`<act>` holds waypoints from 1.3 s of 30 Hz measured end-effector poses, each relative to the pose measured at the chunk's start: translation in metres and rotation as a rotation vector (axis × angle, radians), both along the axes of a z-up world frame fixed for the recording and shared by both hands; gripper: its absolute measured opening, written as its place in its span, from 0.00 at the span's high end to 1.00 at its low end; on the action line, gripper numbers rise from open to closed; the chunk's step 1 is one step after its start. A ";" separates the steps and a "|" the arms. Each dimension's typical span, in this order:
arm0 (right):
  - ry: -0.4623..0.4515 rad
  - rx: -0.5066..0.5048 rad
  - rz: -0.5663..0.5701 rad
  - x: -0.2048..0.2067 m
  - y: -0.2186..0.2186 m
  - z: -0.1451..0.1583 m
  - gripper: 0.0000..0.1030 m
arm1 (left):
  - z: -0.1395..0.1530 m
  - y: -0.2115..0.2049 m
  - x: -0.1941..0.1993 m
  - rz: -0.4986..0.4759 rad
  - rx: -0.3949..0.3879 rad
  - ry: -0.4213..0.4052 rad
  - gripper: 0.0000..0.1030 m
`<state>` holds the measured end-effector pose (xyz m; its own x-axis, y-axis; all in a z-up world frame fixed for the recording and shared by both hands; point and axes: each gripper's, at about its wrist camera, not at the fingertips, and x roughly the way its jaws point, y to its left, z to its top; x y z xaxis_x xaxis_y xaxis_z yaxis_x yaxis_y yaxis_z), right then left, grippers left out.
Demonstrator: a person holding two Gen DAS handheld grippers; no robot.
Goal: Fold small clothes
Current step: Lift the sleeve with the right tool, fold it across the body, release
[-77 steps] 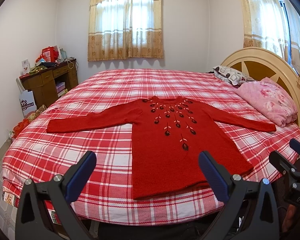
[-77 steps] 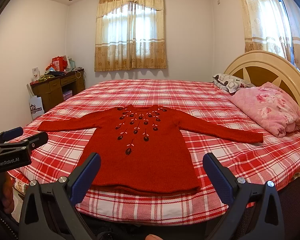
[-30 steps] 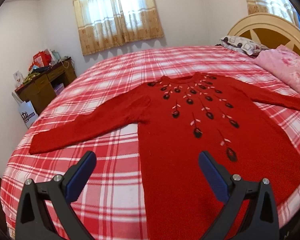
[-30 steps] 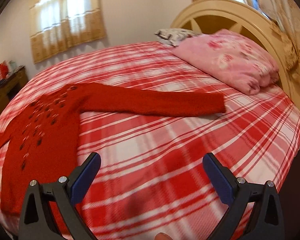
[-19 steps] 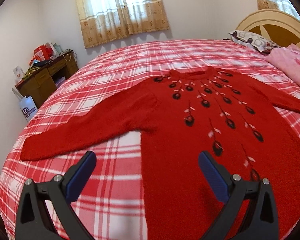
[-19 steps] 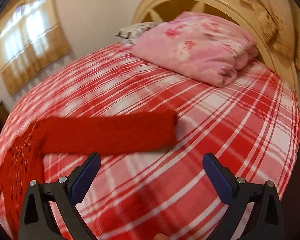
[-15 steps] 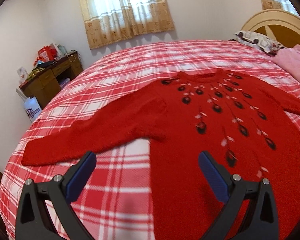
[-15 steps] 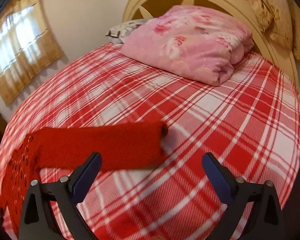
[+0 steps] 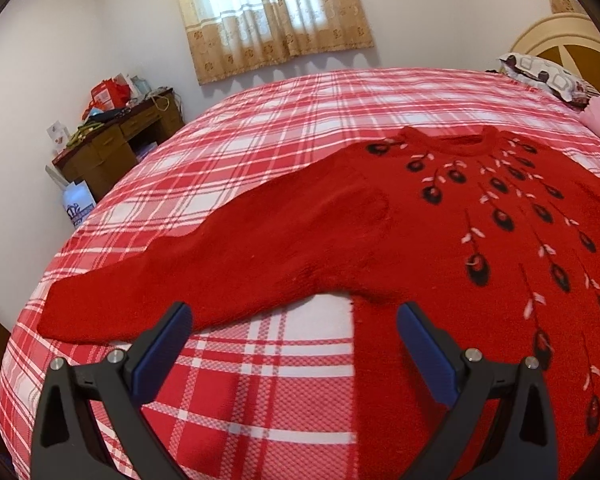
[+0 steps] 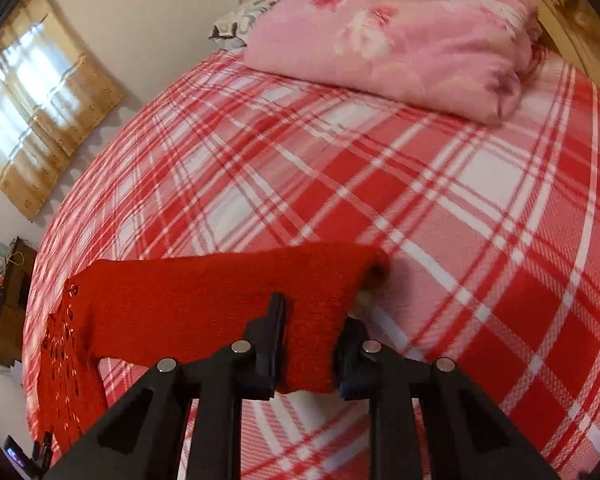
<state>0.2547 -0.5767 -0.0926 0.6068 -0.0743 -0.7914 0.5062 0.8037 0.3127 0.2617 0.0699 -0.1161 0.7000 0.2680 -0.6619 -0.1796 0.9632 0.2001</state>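
Here red knit sweater (image 9: 440, 248) lay flat, black bud motifs fanning from neck toward 5 o'clock; right gripper (image 10: 310, 336) had just closed, pinching its sleeve cuff (image 10: 324, 300); left gripper (image 9: 292, 344) spread wide, empty

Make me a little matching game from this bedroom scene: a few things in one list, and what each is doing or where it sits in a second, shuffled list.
Things:
1. right gripper
2. left gripper
3. pink quilt
4. wooden desk

States or places:
A. folded, by the headboard
B. jaws wide apart, nothing between them
C. against the wall beside the bed, cluttered on top
D. just closed on the red sweater's sleeve end

Pairs: 1-D, 2-B, 3-A, 4-C
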 end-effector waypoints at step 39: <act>-0.327 -0.473 0.798 0.121 0.428 0.171 0.85 | -0.008 0.097 -0.019 0.142 -0.104 -0.051 0.00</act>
<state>0.3761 -0.1483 0.0779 0.8004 0.1871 -0.5695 -0.2943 0.9503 -0.1013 0.2426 0.1672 -0.1240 0.6937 0.2986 -0.6555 -0.3227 0.9424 0.0878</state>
